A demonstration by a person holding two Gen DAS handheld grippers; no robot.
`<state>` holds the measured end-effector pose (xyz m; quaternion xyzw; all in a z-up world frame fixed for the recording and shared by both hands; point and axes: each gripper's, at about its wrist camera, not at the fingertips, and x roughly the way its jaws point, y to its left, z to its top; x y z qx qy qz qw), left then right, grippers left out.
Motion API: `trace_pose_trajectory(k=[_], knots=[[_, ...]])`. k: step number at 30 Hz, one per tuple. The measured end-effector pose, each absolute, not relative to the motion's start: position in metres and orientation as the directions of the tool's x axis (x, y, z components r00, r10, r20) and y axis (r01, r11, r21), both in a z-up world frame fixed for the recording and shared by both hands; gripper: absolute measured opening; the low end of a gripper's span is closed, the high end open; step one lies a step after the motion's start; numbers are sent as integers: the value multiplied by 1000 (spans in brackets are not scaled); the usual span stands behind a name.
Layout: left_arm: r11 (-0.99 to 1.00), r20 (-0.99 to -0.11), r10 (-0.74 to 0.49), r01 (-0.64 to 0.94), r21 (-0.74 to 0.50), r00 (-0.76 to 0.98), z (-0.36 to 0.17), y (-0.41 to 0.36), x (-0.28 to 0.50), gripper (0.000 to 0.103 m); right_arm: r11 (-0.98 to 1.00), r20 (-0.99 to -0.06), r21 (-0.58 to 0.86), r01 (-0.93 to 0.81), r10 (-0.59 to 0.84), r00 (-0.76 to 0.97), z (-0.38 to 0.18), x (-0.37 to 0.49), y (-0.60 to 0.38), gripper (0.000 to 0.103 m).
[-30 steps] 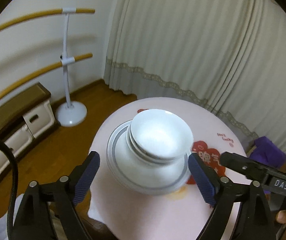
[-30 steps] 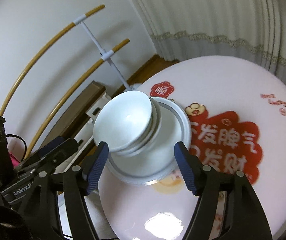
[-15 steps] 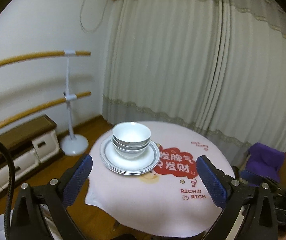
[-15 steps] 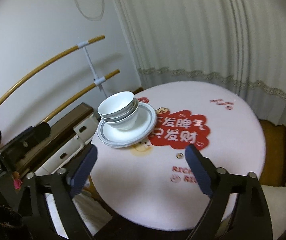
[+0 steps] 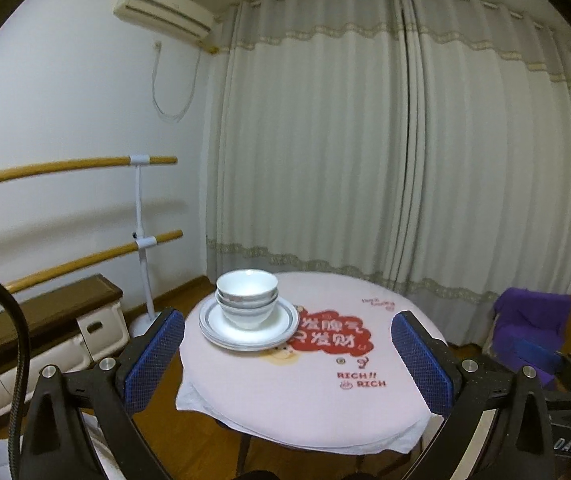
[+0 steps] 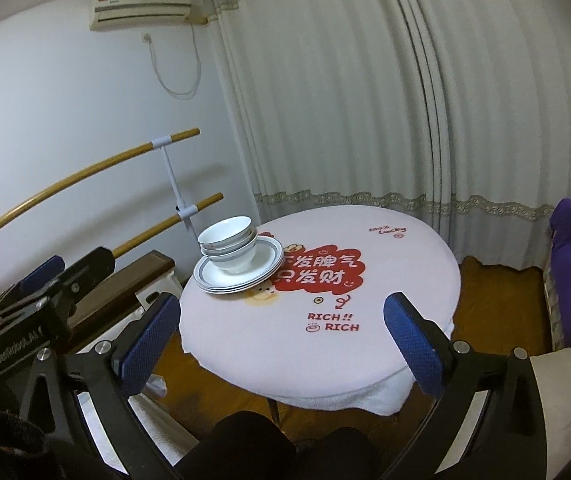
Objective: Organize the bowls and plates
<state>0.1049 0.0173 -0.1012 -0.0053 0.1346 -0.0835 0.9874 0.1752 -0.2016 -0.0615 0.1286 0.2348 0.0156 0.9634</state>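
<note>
Bowls (image 5: 246, 298) untouched; fingers (image 5: 153, 364) wide apart.

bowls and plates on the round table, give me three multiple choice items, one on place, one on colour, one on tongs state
1. Where do the bowls sit?
A. nested on the stacked plates
B. on the bare table beside the plates
C. on the floor

2. What colour is the big patch printed on the tablecloth?
A. green
B. red
C. black

3. How are the left tongs and right tongs?
A. each shut on a bowl
B. one holds a plate
C. both open, empty

Answers: 1 A, bowls rest inside the plate rims; 2 B, red under white characters; 3 C, blue pads stand wide apart.
</note>
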Motion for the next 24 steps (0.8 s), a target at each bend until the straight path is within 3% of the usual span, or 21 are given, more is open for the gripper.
trace_pose_trajectory(k=[14, 24], knots=[[985, -210, -162, 170, 16, 964, -123, -8, 77, 102, 981, -361, 183, 59, 12, 932, -45, 137, -206, 103], [985, -236, -162, 172, 22, 958, -108, -36, 95, 102, 982, -344, 175, 69, -5, 939, -36, 129, -229, 103]])
